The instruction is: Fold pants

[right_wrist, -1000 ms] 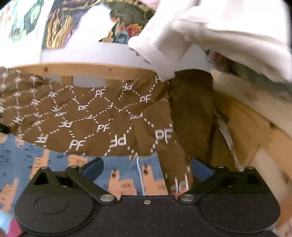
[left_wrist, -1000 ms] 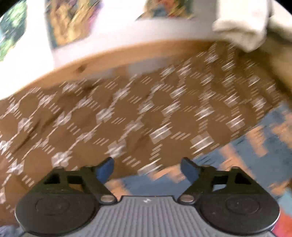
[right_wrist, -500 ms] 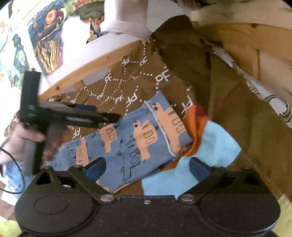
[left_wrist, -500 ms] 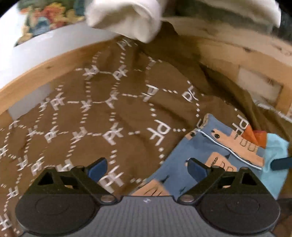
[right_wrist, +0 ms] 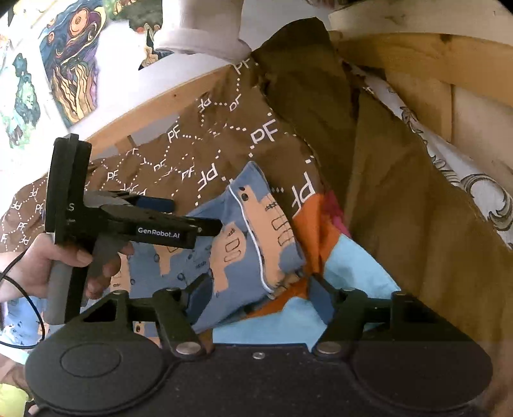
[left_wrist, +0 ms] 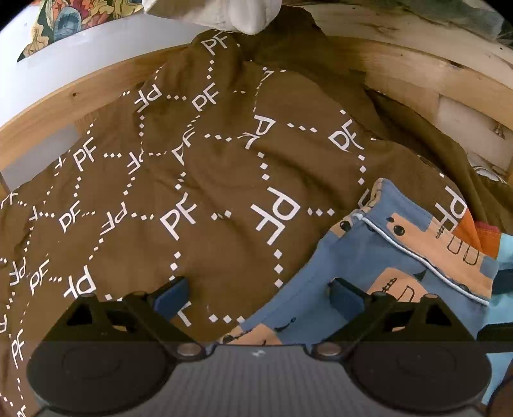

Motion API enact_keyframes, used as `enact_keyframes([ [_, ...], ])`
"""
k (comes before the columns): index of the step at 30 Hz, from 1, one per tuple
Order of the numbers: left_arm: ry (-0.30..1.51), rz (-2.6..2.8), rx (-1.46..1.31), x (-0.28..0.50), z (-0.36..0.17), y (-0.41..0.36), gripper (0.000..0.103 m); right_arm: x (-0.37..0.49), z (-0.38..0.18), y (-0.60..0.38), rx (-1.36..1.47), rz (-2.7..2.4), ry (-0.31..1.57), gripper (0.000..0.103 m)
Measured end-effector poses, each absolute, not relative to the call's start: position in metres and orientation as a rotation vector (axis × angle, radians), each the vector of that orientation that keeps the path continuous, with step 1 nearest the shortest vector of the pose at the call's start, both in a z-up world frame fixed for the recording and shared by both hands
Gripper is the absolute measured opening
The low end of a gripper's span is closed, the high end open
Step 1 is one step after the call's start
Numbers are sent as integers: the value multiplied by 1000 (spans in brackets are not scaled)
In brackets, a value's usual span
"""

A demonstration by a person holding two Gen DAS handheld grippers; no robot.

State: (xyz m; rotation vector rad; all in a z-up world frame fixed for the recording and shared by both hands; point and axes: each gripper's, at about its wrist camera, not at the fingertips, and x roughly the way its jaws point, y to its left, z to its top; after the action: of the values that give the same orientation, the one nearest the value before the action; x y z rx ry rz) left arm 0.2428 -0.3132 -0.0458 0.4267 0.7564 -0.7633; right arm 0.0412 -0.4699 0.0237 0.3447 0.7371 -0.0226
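The blue pants with orange animal print (right_wrist: 250,231) lie on a brown "PF" patterned blanket (left_wrist: 208,179); their end with white piping also shows in the left wrist view (left_wrist: 400,256). My left gripper (left_wrist: 259,296) is open, its right finger over the blue cloth, its left over the blanket. It shows from the side in the right wrist view (right_wrist: 192,218), above the pants. My right gripper (right_wrist: 256,296) is open, its fingers either side of the pants' near edge, holding nothing.
A light-blue and orange cloth (right_wrist: 352,266) lies under the pants. A wooden bed frame (left_wrist: 416,73) curves behind, with a white garment (left_wrist: 231,12) hanging over it. Colourful pictures (right_wrist: 77,64) hang on the white wall. A patterned white sheet (right_wrist: 465,173) lies at right.
Both grippers moved closer to the pants' piped end. The left view swung right from the blanket to the pants. The right gripper's fingers now straddle the pants' edge.
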Motion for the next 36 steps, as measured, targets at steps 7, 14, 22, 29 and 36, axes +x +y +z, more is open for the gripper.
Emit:
enact_keyframes([
  [7,767,-771,388,245,-30,-308,97,47,22,-476,402,-65,730,46],
  [14,755,-883,266,234,6,-296,92,40,21,-471,349,-105,699,18],
  [22,970,-972,93,243,18,-301,74,36,32,-416,-28,-66,626,15],
  [29,1072,-974,91,247,17,-315,78,37,30,-384,-222,-20,622,15],
  [36,1045,-934,273,227,17,-344,80,38,26,-365,-332,7,626,15],
])
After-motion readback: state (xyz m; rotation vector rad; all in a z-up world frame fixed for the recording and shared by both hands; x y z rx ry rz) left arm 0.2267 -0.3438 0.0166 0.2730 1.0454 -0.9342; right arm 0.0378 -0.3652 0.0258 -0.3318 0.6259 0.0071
